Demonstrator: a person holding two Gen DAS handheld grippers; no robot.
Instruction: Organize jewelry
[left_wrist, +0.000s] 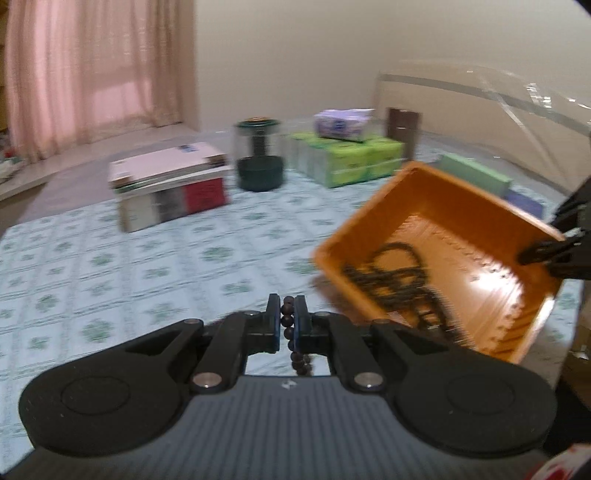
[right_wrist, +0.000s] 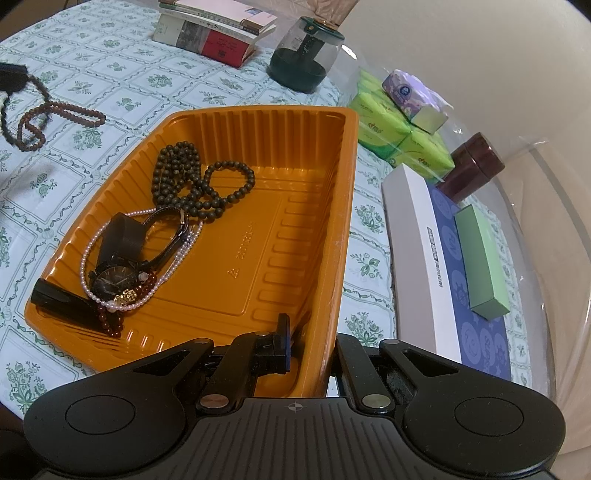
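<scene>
An orange tray (right_wrist: 258, 236) is gripped by its near wall in the right gripper (right_wrist: 310, 345), one finger seen inside the wall, the other hidden behind it; the tray's long axis runs away from that camera and slightly left, and it is seen tilted in the blurred left view. A dark bead string (left_wrist: 291, 332) is pinched in the nearly shut left gripper (left_wrist: 287, 314), hanging lengthwise between the fingers, its lower end hidden behind the gripper body. Inside the tray, a green bead necklace (right_wrist: 195, 181), a pearl strand (right_wrist: 147, 258) and a watch (right_wrist: 114, 277) are piled at the left. A green-patterned tablecloth (right_wrist: 110, 85), books (right_wrist: 218, 33), and a pink curtain (left_wrist: 81, 70) are seen.
</scene>
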